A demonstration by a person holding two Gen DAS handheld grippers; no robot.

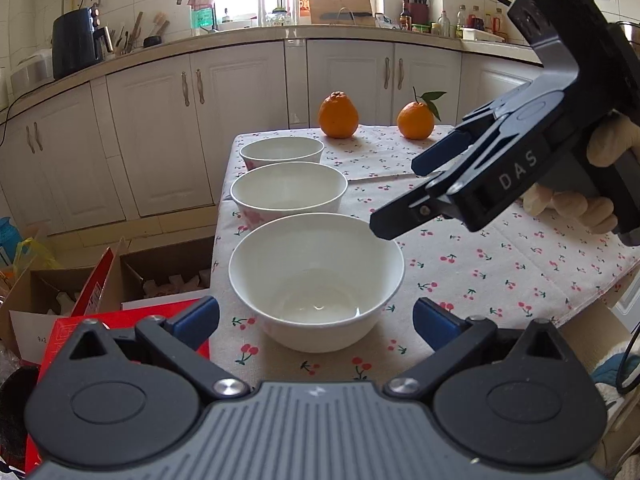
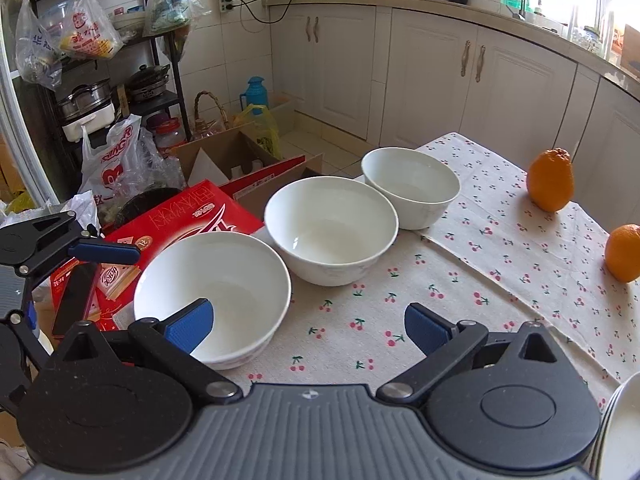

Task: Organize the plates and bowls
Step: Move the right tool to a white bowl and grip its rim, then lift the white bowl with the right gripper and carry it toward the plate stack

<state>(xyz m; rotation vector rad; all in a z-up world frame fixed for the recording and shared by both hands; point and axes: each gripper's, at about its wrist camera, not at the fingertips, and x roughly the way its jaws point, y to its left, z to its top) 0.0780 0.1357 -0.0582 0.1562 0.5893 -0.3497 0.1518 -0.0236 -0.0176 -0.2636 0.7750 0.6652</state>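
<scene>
3 white bowls stood in a row along the left edge of the table (image 1: 500, 264) — the nearest bowl (image 1: 316, 276) lay straight ahead of the left gripper (image 1: 316, 316), between its wide-open fingers and untouched. The middle bowl (image 1: 289, 190) and far bowl (image 1: 281, 153) ran away from it in line. The right gripper (image 2: 308, 326), also open and empty, hung beside the nearest bowl (image 2: 212, 296). The left one looked nearer. 2 oranges (image 1: 338, 115) sat at the far end.

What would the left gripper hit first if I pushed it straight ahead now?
Most likely the nearest white bowl: it sits squarely between the left gripper's open fingers, just ahead.
</scene>
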